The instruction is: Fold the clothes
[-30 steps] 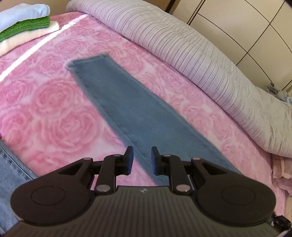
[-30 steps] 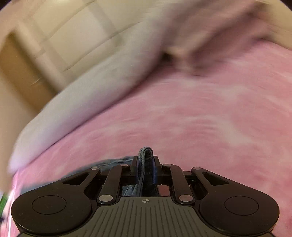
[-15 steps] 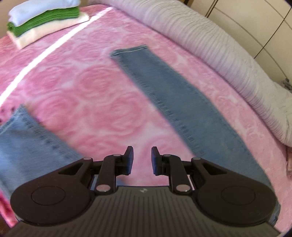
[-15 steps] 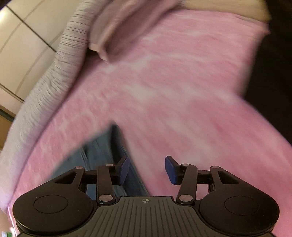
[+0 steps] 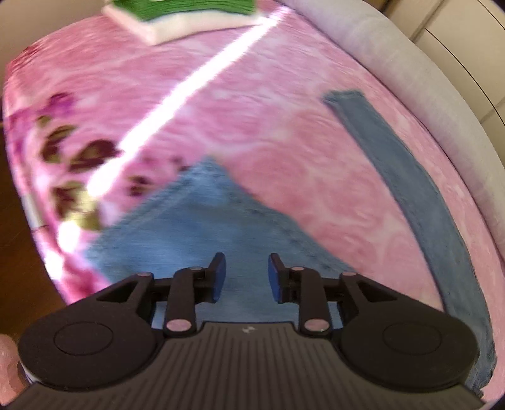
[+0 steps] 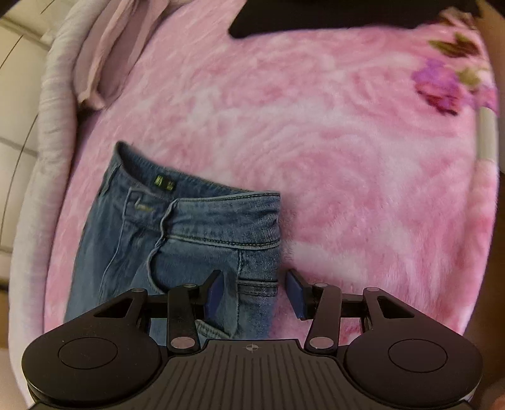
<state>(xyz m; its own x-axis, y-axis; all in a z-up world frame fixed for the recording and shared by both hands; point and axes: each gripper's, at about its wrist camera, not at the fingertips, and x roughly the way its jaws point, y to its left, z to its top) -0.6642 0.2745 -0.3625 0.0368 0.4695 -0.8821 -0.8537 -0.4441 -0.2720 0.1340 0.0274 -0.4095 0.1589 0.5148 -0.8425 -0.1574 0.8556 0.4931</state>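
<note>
A pair of blue jeans lies flat on the pink rose-patterned blanket. In the left wrist view one leg spreads under my left gripper, which hovers open above it with nothing between its fingers. The other leg stretches away to the right, its hem at the far end. In the right wrist view the jeans' waistband lies unbuttoned, facing up. My right gripper is open just above the waist's right edge, holding nothing.
A stack of folded clothes, green on white, sits at the bed's far corner. A grey striped bolster runs along the far side. A pale pink garment and a black cloth lie beyond the waistband. The blanket is bare to the right.
My right gripper has let go of the denim it pinched a second ago and now stands open over the waistband. My left gripper swung left from the far leg to the near leg.
</note>
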